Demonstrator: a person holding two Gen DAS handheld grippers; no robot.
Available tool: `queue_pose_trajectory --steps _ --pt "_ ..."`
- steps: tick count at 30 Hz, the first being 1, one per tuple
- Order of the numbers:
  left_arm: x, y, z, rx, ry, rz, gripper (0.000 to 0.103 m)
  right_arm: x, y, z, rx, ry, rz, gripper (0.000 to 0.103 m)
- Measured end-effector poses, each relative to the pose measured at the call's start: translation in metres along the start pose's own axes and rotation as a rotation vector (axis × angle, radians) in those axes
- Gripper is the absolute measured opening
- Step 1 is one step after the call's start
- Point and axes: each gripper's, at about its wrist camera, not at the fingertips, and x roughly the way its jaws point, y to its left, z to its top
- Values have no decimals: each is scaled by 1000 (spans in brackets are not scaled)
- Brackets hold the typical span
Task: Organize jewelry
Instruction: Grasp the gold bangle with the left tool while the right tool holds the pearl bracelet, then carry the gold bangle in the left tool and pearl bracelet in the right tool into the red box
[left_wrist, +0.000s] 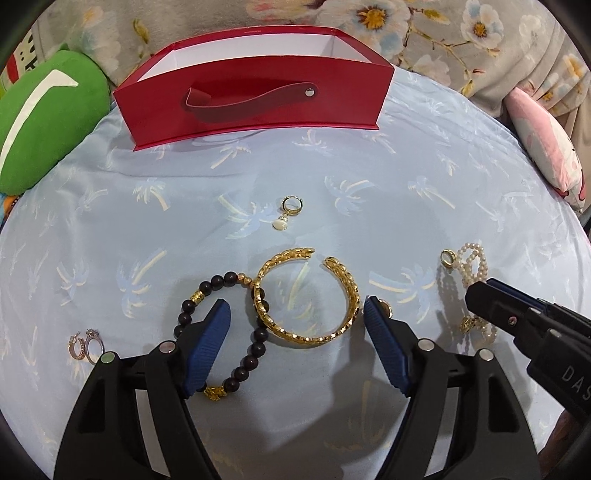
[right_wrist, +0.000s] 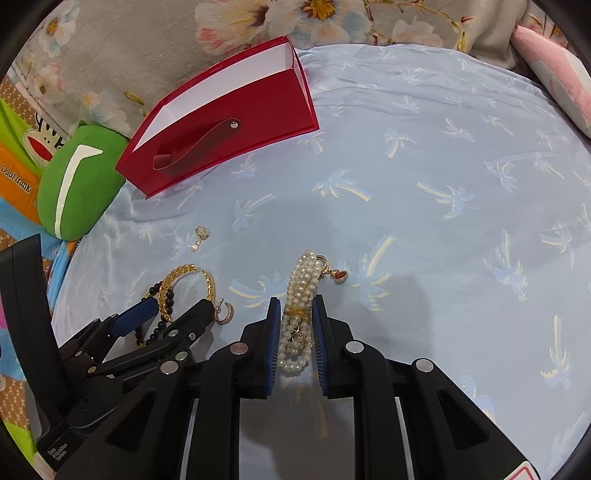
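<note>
Jewelry spread on a light blue palm-print bed sheet (left_wrist: 147, 258), red box (left_wrist: 255, 107) open-topped at the far edge, nothing visible inside from these angles.

Left claw (left_wrist: 297, 314): fingers wide apart, low over the sheet. Gold cuff bangle (left_wrist: 306, 295) lies between the pads, touching neither as far as I can see. Dark bead bracelet (left_wrist: 225, 332) overlaps the bangle's left side; left pad sits over its loop.

Right claw (right_wrist: 296, 306): jaws narrowed around the pearl bracelet (right_wrist: 299, 314), a multi-strand coil tied with a yellow band. Pads just beside the strands on both sides; actual contact can't be confirmed, so can't tell whether it's gripping yet. Bracelet lies on the sheet.

Other pieces:
- pearl drop earring (left_wrist: 290, 210) alone, between bangle and box
- pair of small hoop earrings (left_wrist: 88, 343) at far left
- small hoop earring (right_wrist: 225, 312) beside the left claw's right finger
- red-stone charm (right_wrist: 341, 276) just right of the pearls

Green cushion (left_wrist: 48, 122) left of the box, pink pillow (left_wrist: 543, 144) at right.
</note>
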Motion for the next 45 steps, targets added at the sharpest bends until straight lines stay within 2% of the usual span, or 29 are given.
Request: queue_pose_trajectory --steps 2,6,12,16,29,34,38,45 --pt "0 0 1 -5 -1 0 72 0 0 0 0 0 1 16" --pt "-1 4 4 -17 -1 -7 57 0 -1 0 1 -3 -1 16" --pt "-5 11 5 -55 9 -37 56 -1 0 0 2 -5 2 16" --pt "-19 18 6 -79 -15 -48 56 -5 3 1 -9 -17 11 16" --pt "-91 58 34 -161 -161 -51 56 -45 35 19 -88 -108 65 16" --pt "-115 73 58 -164 -233 -42 56 -61 51 45 -123 -160 106 16" --pt "-128 87 92 -160 -294 -37 56 -68 63 83 -139 -209 146 16" --pt "-116 105 157 -142 -341 -21 56 -55 84 162 -169 -273 163 16"
